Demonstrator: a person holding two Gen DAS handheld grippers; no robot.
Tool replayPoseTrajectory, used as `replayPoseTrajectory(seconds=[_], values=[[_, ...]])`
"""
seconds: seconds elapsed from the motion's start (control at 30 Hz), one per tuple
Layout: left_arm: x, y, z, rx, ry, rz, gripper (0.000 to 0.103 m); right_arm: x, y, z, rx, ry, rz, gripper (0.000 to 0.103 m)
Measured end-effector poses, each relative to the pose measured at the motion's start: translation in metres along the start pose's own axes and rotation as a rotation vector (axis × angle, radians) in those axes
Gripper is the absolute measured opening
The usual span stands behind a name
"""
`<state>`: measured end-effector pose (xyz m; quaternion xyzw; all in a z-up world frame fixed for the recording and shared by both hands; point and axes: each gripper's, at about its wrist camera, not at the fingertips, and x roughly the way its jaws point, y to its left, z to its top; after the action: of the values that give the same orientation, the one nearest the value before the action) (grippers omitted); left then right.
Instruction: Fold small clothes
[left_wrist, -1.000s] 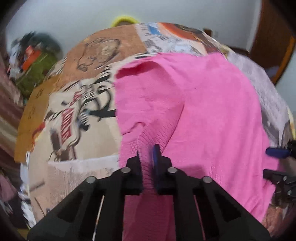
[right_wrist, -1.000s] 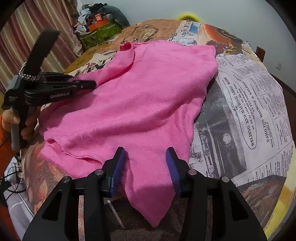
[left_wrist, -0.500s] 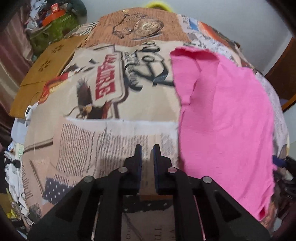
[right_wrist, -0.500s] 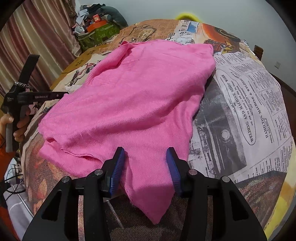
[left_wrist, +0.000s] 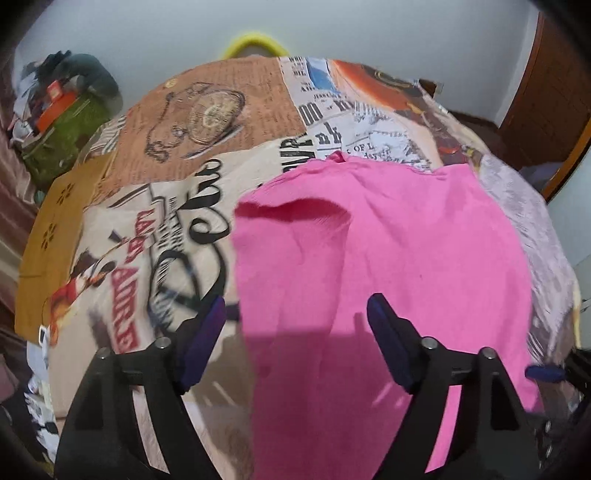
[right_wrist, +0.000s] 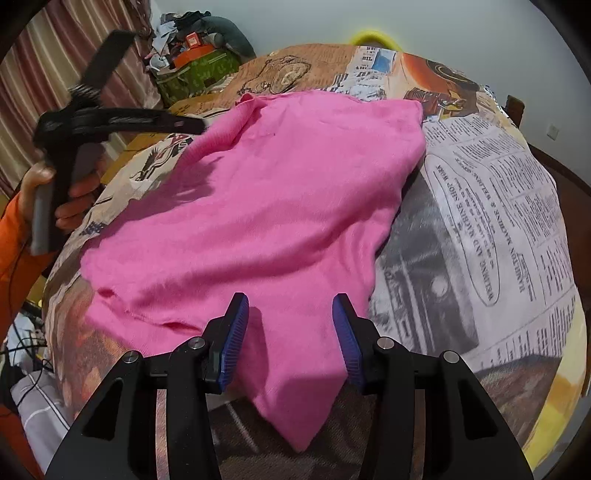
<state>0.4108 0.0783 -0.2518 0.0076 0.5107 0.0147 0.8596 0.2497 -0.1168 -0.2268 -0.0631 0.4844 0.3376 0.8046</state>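
Note:
A pink knit garment (right_wrist: 266, 206) lies spread on a table covered with a newspaper-print cloth (right_wrist: 491, 206); it also shows in the left wrist view (left_wrist: 388, 266). My left gripper (left_wrist: 295, 332) is open and empty, above the garment's left edge. In the right wrist view the left gripper (right_wrist: 192, 125) hangs over the garment's far left corner, held by a hand. My right gripper (right_wrist: 288, 332) is open, its fingers either side of a pink flap at the near edge. Its blue fingertip (left_wrist: 543, 372) shows at the right of the left wrist view.
A green box (right_wrist: 195, 74) with clutter on top stands beyond the table at the far left, by striped curtains (right_wrist: 48, 81). A yellow rim (left_wrist: 255, 42) peeks over the table's far edge. A wooden door (left_wrist: 554, 74) is at the right.
My left gripper let go of the pink sleeve, swung left off the garment while shut, then came back over its left edge and opened wide. My right gripper stayed open in place.

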Motion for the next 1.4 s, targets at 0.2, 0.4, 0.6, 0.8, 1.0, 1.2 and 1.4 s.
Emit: replayPoseTrajectory(seconds=[0.2,0.4,0.6,0.8,1.0,1.2,1.4], values=[[0.042,-0.005,0.016,0.034,0.028,0.087,0.082,0.010,-0.005,-0.001,0.005,0.017,0.029,0.046],[0.034,0.049,0.012,-0.079,-0.014,0.208,0.082,0.008,-0.008,-0.003,0.007,0.015,0.046,0.046],[0.015,0.105,-0.009,-0.121,0.035,0.321,0.077,0.008,-0.007,-0.004,0.005,0.013,0.031,0.046],[-0.035,0.099,-0.053,-0.085,0.005,0.194,0.078,-0.007,-0.009,-0.010,0.034,0.000,-0.013,0.046],[-0.059,0.062,-0.097,-0.051,0.031,0.063,0.078,-0.029,0.000,-0.020,0.011,-0.016,-0.054,0.046],[-0.064,0.035,-0.128,-0.029,0.066,-0.006,0.078,-0.032,0.022,-0.022,-0.039,-0.026,-0.039,0.046],[-0.064,0.040,-0.146,-0.096,0.073,-0.051,0.078,-0.009,0.044,-0.017,-0.124,0.005,-0.008,0.046]])
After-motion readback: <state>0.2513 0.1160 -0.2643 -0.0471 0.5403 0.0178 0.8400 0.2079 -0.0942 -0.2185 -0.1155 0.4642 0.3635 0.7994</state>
